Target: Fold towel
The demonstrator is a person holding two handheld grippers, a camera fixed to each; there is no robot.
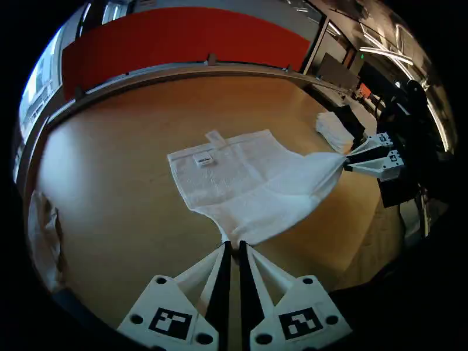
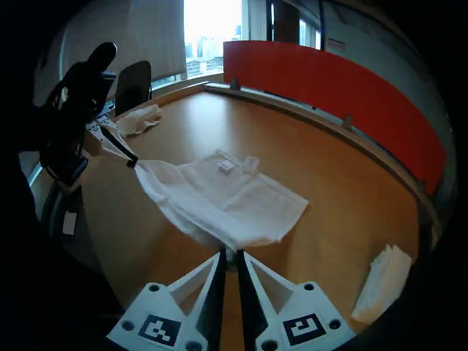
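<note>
A white towel (image 1: 251, 175) lies partly spread on the wooden table (image 1: 117, 193), with a small label near its far edge. My left gripper (image 1: 233, 244) is shut on its near corner, lifted a little off the table. In the left gripper view my right gripper (image 1: 346, 162) pinches the opposite corner at the right. The right gripper view shows the same towel (image 2: 228, 199), with my right gripper (image 2: 230, 253) shut on its near corner and my left gripper (image 2: 132, 161) holding the far left corner, the cloth stretched between them.
A folded white cloth (image 1: 334, 130) sits at the table's right edge, seen again as a folded stack (image 2: 383, 281). Another crumpled cloth (image 2: 139, 120) lies near the window side. A red partition (image 1: 175, 41) runs along the table's far edge. Office chairs (image 2: 132, 85) stand beyond.
</note>
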